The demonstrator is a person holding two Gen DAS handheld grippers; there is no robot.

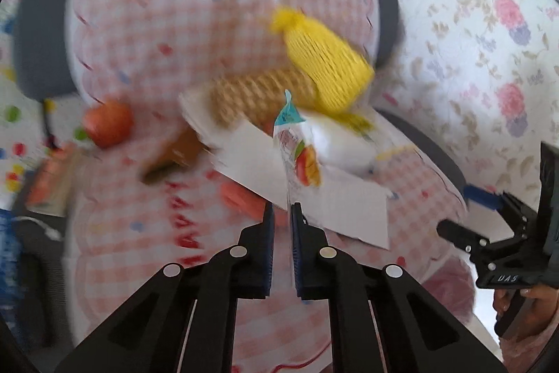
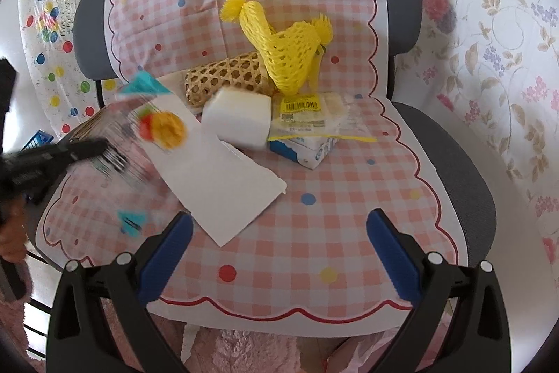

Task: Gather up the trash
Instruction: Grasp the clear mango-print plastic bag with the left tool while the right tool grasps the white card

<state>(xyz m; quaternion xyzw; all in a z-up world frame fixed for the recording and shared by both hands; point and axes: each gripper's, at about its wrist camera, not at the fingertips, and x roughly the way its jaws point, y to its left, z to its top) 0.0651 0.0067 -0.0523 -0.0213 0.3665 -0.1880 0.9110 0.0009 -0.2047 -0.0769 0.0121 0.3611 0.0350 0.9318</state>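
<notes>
Snack wrapper point(image 1: 297, 156) pinched between left gripper point(image 1: 282, 215) fingers, above chair seat point(image 2: 314, 233)

grippers 2 point(image 1: 281, 208) point(image 2: 279, 233) | yellow foam net 1 point(image 2: 286, 58) | woven basket 1 point(image 2: 223, 76)

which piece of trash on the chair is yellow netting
The yellow foam net, draped over the woven basket; the other pieces are white paper and clear wrappers.

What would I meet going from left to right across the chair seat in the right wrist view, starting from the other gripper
Left gripper holding the clear snack wrapper → white foam block → barcode-labelled packet. The woven basket and yellow foam net lie farther back, overlapping these.
</notes>
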